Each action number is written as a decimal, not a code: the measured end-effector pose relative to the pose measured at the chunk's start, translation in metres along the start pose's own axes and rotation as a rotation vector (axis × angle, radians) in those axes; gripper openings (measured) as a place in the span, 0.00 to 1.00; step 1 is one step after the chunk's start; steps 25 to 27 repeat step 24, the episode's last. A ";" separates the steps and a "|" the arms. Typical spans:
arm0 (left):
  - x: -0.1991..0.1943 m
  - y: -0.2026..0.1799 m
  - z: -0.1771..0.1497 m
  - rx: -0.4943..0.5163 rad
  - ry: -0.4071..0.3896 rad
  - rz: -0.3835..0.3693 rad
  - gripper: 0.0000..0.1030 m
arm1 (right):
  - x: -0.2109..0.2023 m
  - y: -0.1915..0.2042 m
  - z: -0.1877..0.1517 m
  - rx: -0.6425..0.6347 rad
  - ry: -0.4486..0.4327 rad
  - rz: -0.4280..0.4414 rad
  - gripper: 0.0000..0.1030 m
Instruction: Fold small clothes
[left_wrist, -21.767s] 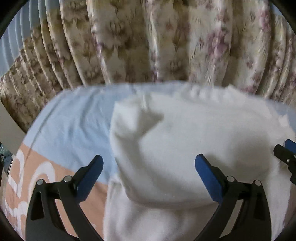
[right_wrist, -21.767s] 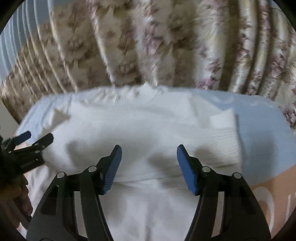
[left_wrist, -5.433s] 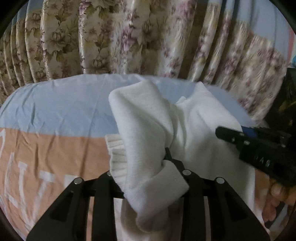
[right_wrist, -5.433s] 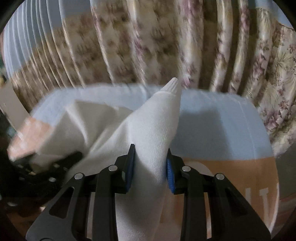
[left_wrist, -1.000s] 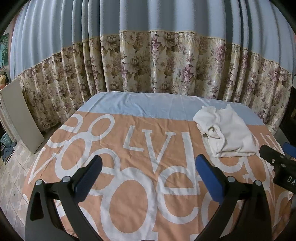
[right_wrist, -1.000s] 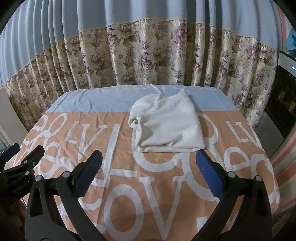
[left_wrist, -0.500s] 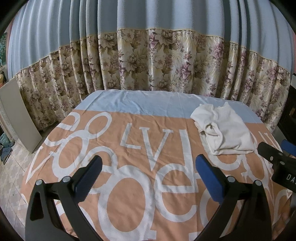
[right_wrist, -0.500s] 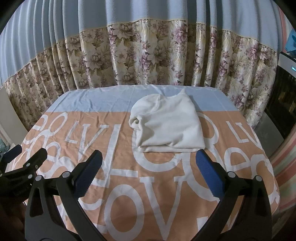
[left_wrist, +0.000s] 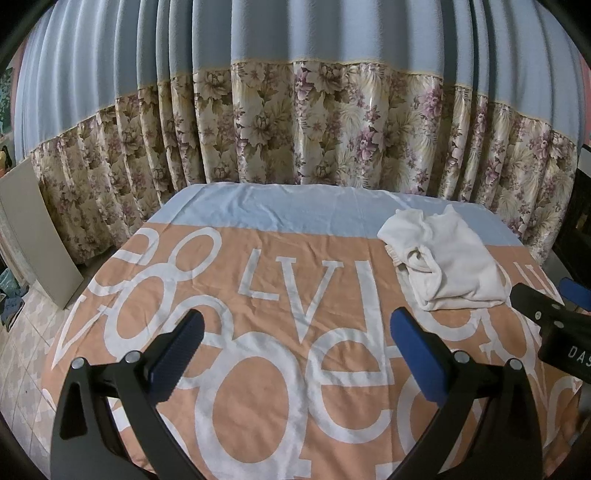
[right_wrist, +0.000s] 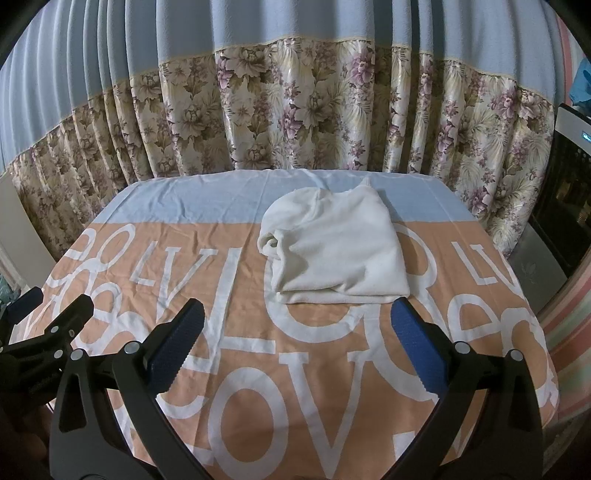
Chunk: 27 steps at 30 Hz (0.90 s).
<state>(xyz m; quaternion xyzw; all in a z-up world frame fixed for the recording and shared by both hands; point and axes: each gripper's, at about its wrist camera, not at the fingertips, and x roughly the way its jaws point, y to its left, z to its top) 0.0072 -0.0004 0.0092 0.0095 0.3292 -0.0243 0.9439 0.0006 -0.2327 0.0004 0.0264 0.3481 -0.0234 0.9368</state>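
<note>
Bed cover (right_wrist: 258, 369), orange w/ white letters, before floral curtain (right_wrist: 295, 110); folded white garment (right_wrist: 332, 251) lies near far edge; left gripper (left_wrist: 295, 336) & right gripper (right_wrist: 295, 328) both released, empty; appliance (right_wrist: 569, 184) cut off at right.

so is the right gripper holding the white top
No, the right gripper is open and empty, and the white top lies folded on the bedspread ahead of it.
</note>
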 end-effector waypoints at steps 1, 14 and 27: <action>0.000 0.000 0.000 0.000 -0.001 0.001 0.98 | 0.000 -0.001 0.000 -0.001 0.001 0.000 0.97; -0.001 0.002 0.002 0.001 -0.004 -0.001 0.98 | 0.000 0.000 0.001 -0.004 0.003 0.003 0.97; 0.002 0.007 0.004 -0.015 0.012 -0.012 0.98 | 0.000 0.000 0.003 -0.005 0.003 0.001 0.97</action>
